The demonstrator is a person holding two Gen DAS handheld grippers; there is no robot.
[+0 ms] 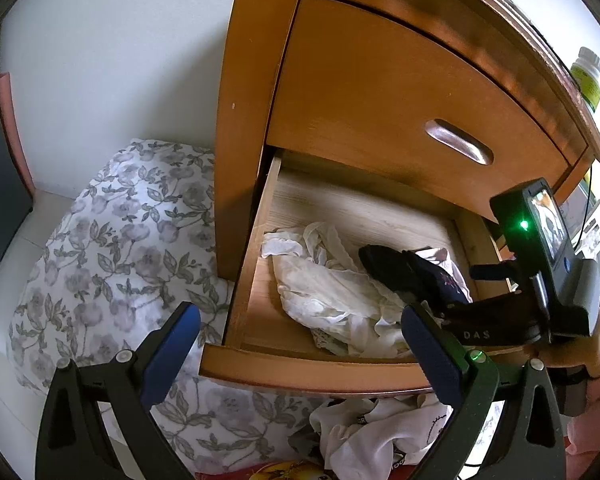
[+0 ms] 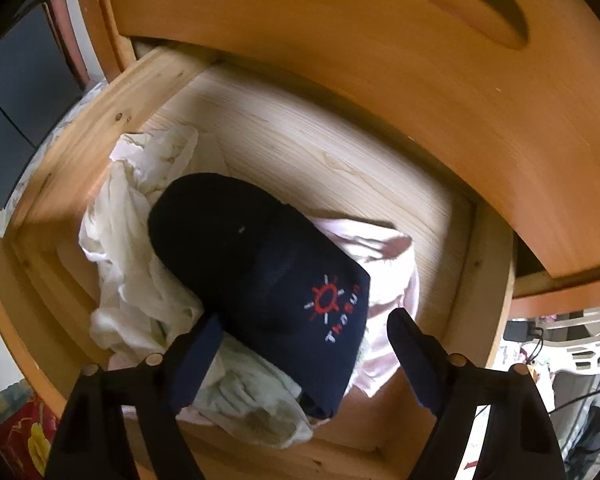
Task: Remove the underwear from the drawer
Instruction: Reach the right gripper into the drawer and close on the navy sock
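While the left gripper point(image 1: 300, 344) hangs in front of the pulled-out lower drawer point(image 1: 312, 368), its blue-padded jaws stand wide apart with nothing between them. Seen from the left wrist, that drawer belongs to a wooden nightstand point(image 1: 380, 92) whose upper drawer is closed. Inside the open drawer lies a heap of white underwear point(image 1: 332, 292), with a dark navy garment point(image 1: 412, 272) on its right part and a strip of pale pink cloth point(image 1: 456, 272) beyond it. The right gripper point(image 1: 432, 300) reaches down into the drawer from the right, over the navy garment. Left of the nightstand is a floral bedcover point(image 1: 112, 248), and more white clothes point(image 1: 380, 432) lie below the drawer front. A white bottle point(image 1: 588, 76) stands on the nightstand top.

From the right wrist view, the right gripper point(image 2: 304, 328) points steeply into the drawer point(image 2: 72, 168). Its jaws are open wide and straddle the lower end of the navy garment point(image 2: 260, 264), which bears a red sun emblem; whether the pads touch the cloth cannot be told. The white underwear point(image 2: 128, 264) lies to its left, the pink cloth point(image 2: 388, 264) to its right.
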